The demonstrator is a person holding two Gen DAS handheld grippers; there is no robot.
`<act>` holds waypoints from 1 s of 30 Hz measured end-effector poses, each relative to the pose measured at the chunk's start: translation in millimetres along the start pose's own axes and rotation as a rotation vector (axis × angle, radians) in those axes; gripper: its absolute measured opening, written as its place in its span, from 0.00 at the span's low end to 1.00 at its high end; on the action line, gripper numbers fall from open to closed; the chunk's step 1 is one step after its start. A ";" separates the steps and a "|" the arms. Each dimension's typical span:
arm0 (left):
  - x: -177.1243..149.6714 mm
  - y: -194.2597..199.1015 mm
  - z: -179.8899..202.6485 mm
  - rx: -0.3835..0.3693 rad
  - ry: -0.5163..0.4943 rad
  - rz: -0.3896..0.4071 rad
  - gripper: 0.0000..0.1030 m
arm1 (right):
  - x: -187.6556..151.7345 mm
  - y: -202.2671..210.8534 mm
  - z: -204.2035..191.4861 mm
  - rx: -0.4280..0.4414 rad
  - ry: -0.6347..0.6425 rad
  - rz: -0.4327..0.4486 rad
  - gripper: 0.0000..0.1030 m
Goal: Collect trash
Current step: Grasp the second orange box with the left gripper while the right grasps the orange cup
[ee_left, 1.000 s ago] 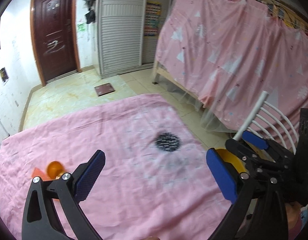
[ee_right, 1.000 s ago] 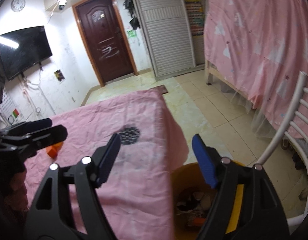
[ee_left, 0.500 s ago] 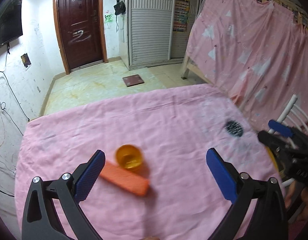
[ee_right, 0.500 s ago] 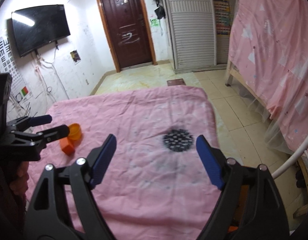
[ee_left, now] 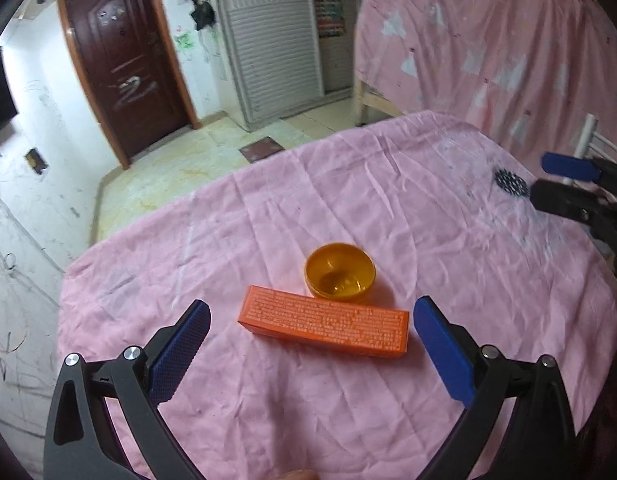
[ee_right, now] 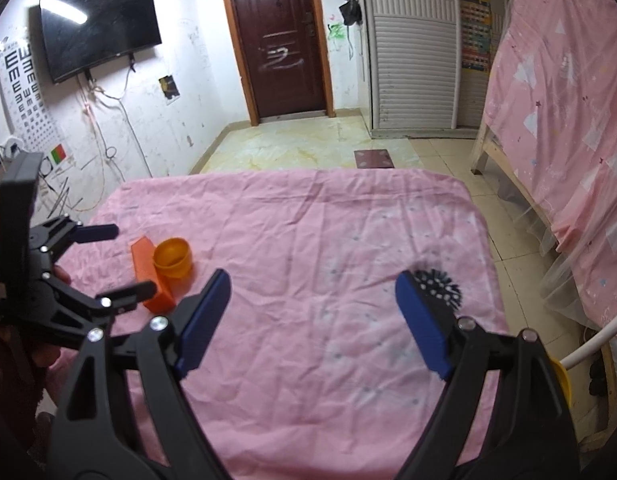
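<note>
An orange carton (ee_left: pixel 326 326) lies flat on the pink tablecloth (ee_left: pixel 348 208), with a small amber cup (ee_left: pixel 340 277) upright just behind it. My left gripper (ee_left: pixel 310 350) is open, its jaws wide on either side of the carton, not touching it. In the right wrist view the carton (ee_right: pixel 150 272) and cup (ee_right: pixel 173 258) sit at the table's left, with the left gripper (ee_right: pixel 108 260) around them. My right gripper (ee_right: pixel 314 320) is open and empty over the table's middle; it shows at the right edge of the left wrist view (ee_left: pixel 564 184).
A dark round patterned mark (ee_right: pixel 438 285) is on the cloth near the right edge. A yellow bin rim (ee_right: pixel 562 378) shows below the table's right side, beside a white chair (ee_right: pixel 596 340). A pink-curtained bed (ee_right: pixel 568 120) stands to the right.
My left gripper has swung left from the bin side and closed in on the carton and cup. My right gripper has swung from over the bin to over the table.
</note>
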State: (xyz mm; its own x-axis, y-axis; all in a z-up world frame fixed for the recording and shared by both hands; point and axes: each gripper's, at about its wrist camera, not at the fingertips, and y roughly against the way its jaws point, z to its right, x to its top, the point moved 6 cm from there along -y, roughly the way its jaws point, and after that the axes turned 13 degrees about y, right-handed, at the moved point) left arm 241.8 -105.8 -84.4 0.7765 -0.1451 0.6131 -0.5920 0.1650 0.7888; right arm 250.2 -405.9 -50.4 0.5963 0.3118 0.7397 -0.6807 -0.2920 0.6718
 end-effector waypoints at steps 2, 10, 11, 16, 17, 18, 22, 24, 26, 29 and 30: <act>-2.7 -3.5 2.3 -0.038 -0.034 -0.010 0.91 | 2.2 -4.3 -5.0 0.000 0.009 -0.006 0.79; -4.8 -21.1 5.8 -0.074 -0.075 -0.052 0.91 | 11.7 -18.8 -20.7 0.006 0.039 -0.030 0.80; -6.5 -23.5 5.5 -0.082 -0.073 -0.062 0.91 | 13.2 -20.7 -23.3 0.008 0.043 -0.032 0.80; -10.4 -32.7 2.8 -0.105 -0.035 -0.093 0.90 | 21.0 -28.8 -37.2 0.024 0.070 -0.038 0.80; -10.4 -32.1 0.8 -0.109 -0.025 -0.091 0.89 | 22.6 -30.5 -40.9 0.027 0.077 -0.040 0.80; -10.2 -31.3 -1.4 -0.106 -0.018 -0.087 0.83 | 24.3 -31.9 -44.4 0.031 0.083 -0.040 0.80; -11.6 -27.0 -7.7 -0.101 0.005 -0.079 0.83 | 30.5 -35.4 -57.0 0.050 0.099 -0.039 0.81; -12.5 -24.2 -10.9 -0.100 0.015 -0.080 0.83 | 33.0 -36.9 -64.8 0.061 0.110 -0.039 0.85; -12.1 -18.3 -18.0 -0.095 0.033 -0.078 0.83 | 35.1 -38.5 -71.3 0.069 0.120 -0.041 0.85; -14.3 -9.0 -32.6 -0.083 0.059 -0.076 0.83 | 38.1 -43.6 -83.1 0.085 0.139 -0.048 0.85; -15.3 -7.2 -36.8 -0.076 0.061 -0.074 0.83 | 38.3 -45.4 -85.8 0.090 0.143 -0.051 0.85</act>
State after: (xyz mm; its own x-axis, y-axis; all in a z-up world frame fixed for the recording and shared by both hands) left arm 242.1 -68.9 -101.0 0.8306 -0.1005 0.5478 -0.5164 0.2294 0.8250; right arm 267.4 -303.2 -55.8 0.5581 0.4516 0.6961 -0.6066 -0.3504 0.7137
